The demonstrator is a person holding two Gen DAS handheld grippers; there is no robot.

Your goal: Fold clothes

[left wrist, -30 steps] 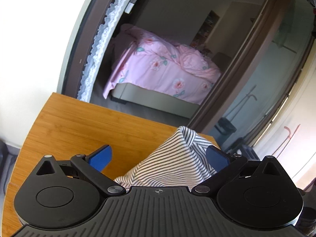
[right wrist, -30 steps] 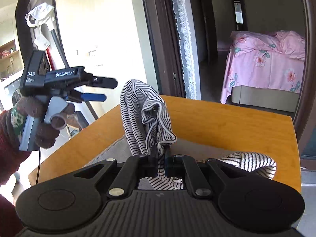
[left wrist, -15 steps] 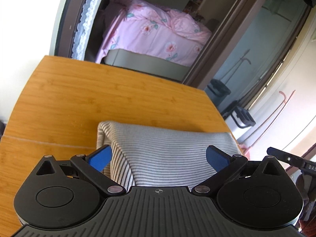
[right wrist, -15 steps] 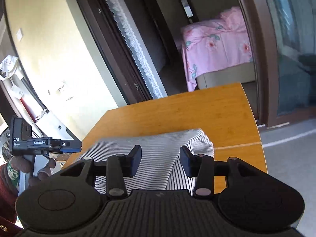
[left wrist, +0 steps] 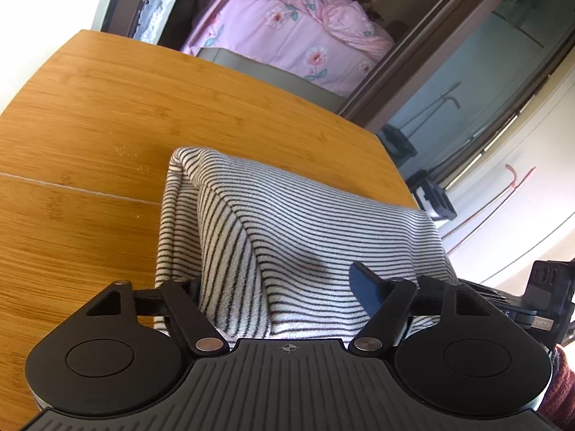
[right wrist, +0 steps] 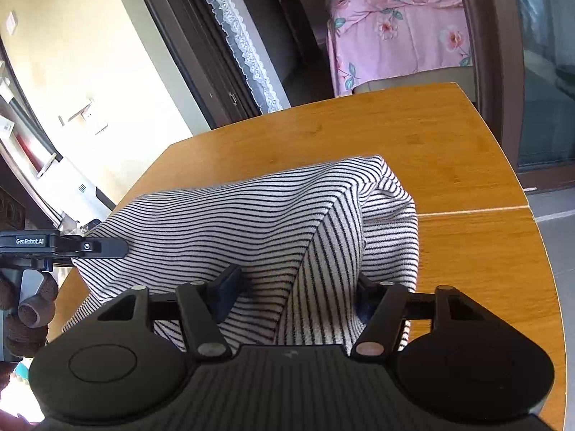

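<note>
Folds of striped garment (left wrist: 305,222) bury a finger of each gripper

Left gripper (left wrist: 280,287): left finger hidden. Right gripper (right wrist: 294,291): right finger largely covered.

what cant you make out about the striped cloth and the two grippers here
- Striped garment: its near edge, hidden by the gripper bodies in both views; what garment it is, unclear.
- Left gripper, jaws closing: left pad buried in fabric.
- Right gripper, jaws closing: right pad shadowed under a fold, so pad contact is unclear.

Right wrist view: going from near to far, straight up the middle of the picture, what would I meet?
Right gripper, jaws closing with cloth between them → striped garment → bare wooden table → pink flowered bed beyond the doorway.
</note>
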